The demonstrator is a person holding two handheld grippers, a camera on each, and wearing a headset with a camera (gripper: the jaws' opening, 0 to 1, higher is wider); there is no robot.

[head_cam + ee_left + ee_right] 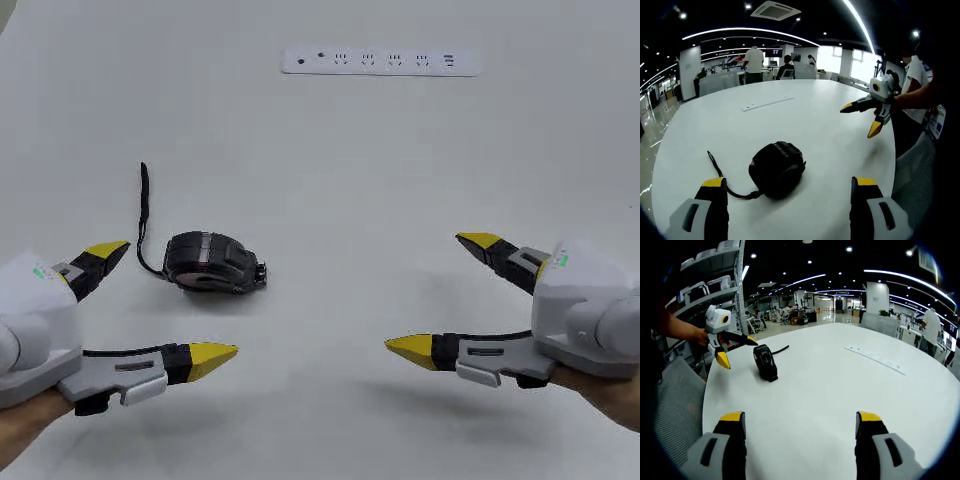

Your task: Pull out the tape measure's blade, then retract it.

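Likely dense and hard, the tape measure (213,262) wants its body clamped, hook (261,272) pinched; left gripper (180,297) and right gripper (424,291) gape empty

- tape measure (212,262): black/dk grey case w/ a lighter grey band across the middle
- strap (143,215) on it: plain black
- left gripper (180,297) & right gripper (424,291): white bodies, grey jaws, black section then bright yellow tips, tiny green mark on top of each
- table (350,170): plain white all over
- power strip (380,62): white w/ dark socket holes
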